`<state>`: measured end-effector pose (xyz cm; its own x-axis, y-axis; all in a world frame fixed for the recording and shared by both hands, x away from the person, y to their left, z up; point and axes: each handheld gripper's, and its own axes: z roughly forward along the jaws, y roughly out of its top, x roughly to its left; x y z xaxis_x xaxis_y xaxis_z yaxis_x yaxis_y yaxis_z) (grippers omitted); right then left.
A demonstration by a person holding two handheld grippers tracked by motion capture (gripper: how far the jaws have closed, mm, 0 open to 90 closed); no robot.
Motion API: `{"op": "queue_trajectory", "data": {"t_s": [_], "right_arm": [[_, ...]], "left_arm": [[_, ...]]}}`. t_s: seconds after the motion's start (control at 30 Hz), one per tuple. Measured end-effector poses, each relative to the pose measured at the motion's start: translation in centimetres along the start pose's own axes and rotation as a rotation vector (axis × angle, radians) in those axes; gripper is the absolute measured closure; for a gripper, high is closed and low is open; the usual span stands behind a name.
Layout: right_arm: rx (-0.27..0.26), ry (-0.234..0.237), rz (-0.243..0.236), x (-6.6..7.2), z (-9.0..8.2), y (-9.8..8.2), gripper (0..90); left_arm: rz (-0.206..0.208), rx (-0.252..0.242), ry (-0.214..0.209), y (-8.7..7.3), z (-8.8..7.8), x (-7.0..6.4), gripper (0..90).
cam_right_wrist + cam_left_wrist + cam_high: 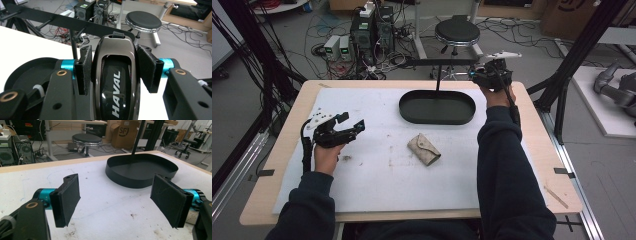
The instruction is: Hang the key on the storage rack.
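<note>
Pouch (424,149) lies mid-surface (377,185), near the front of the black tray (437,118). Left gripper (348,125) hovers low over the surface's left side, its fingers (65,201) spread wide with nothing between them. Farther off, past the tray's right end, the right gripper (490,70) is raised, its fingers (84,72) clamped on a key fob (115,75) marked HAVAL.

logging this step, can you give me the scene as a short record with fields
right gripper: shut on a dark glossy HAVAL car key, held raised beyond the tray's far right end
left gripper: open, empty, low over the white mat
black oval tray: empty, far side of mat
beige pouch: flat on mat, near the middle
</note>
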<state>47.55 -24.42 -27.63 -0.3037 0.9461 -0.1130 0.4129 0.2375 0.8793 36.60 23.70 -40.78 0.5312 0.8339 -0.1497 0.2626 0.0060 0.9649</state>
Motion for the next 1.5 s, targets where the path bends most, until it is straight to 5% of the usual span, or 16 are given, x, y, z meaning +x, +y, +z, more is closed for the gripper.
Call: {"op": "queue_trajectory", "data": {"t_s": [0.23,0.87,1.5], "right_arm": [[-0.007,-0.011,0.04,-1.0,0.9,0.3,49.6],[-0.006,-0.02,0.002,-0.3,2.2,2.6,49.6],[0.072,-0.075,0.031,-2.5,3.7,-0.2,49.5]], "left_arm": [[0.0,0.002,0.0,0.0,0.0,0.0,23.2],[-0.001,0.003,-0.003,0.0,0.0,0.0,23.2],[0.0,0.006,-0.004,-0.1,-0.1,0.0,23.2]]}}
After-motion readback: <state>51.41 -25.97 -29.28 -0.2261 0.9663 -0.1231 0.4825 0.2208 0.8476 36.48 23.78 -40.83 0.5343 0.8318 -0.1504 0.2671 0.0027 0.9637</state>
